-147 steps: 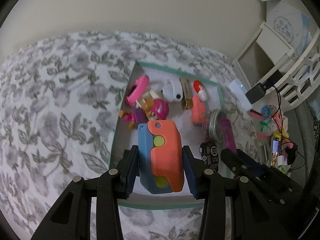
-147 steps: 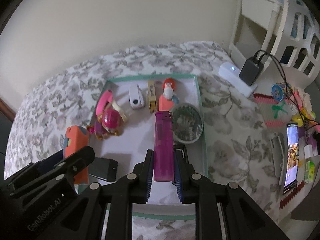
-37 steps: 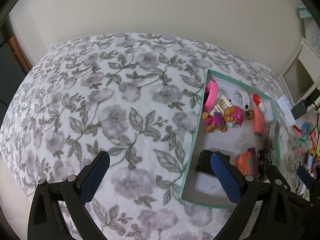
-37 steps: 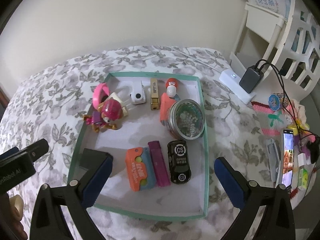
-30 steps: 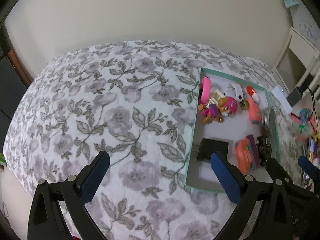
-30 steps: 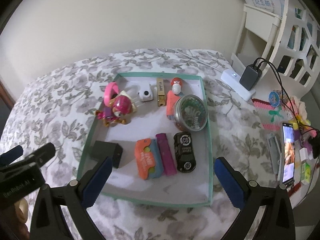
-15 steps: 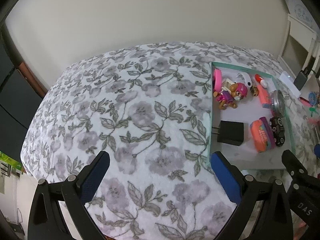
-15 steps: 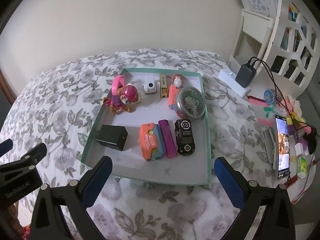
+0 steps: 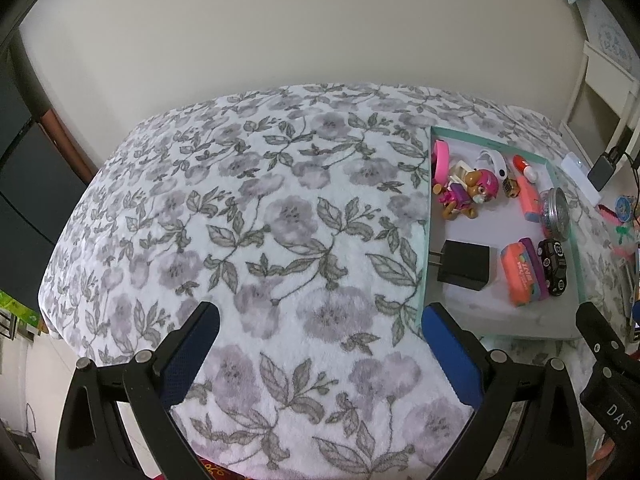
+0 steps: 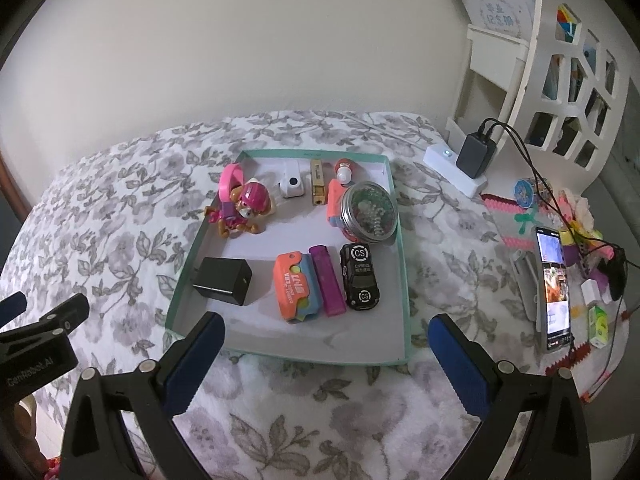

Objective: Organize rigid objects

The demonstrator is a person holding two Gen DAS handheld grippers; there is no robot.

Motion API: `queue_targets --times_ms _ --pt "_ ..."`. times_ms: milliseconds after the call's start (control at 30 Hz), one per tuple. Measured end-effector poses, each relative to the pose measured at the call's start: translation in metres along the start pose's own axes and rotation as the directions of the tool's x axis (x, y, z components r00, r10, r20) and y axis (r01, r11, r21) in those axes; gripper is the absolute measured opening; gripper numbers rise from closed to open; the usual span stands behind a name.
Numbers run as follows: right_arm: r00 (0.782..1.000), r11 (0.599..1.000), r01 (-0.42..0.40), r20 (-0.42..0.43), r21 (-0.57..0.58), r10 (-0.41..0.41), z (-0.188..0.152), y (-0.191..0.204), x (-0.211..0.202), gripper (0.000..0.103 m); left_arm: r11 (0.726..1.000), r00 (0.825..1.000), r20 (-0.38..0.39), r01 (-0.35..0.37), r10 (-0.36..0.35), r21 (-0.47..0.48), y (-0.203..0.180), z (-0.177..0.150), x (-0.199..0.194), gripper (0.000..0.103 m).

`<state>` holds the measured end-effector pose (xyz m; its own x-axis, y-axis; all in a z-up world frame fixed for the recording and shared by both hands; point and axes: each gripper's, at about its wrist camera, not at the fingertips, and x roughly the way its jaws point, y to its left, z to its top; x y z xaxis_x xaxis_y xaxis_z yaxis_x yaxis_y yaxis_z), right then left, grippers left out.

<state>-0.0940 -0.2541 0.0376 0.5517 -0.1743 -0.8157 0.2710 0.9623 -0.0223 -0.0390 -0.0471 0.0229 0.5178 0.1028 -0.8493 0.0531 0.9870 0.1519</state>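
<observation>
Toys lie sorted inside the tray (image 10: pixel 403 280); both tools, left tool (image 9: pixel 318 354) and right tool (image 10: pixel 326 360), are spread and empty, so the task looks nearly done.

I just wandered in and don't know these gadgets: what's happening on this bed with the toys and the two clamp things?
A person is tidying small hard objects into a green-edged tray on a flowered blanket. Right now nothing is being held: the left gripper and the right gripper both hang open, short of the tray. Inside it, a black charger, an orange and blue toy, a purple lighter and a black toy car lie in a row, with a pink pup figure and a round tin behind.
</observation>
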Motion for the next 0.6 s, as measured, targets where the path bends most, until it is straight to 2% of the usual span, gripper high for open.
queue_targets --times_ms 600 --pt "1.0 0.999 -0.006 -0.004 -0.041 0.005 0.0004 0.0088 0.0029 0.103 1.0 0.999 -0.029 0.017 -0.017 -0.007 0.0002 0.0006 0.0064 0.101"
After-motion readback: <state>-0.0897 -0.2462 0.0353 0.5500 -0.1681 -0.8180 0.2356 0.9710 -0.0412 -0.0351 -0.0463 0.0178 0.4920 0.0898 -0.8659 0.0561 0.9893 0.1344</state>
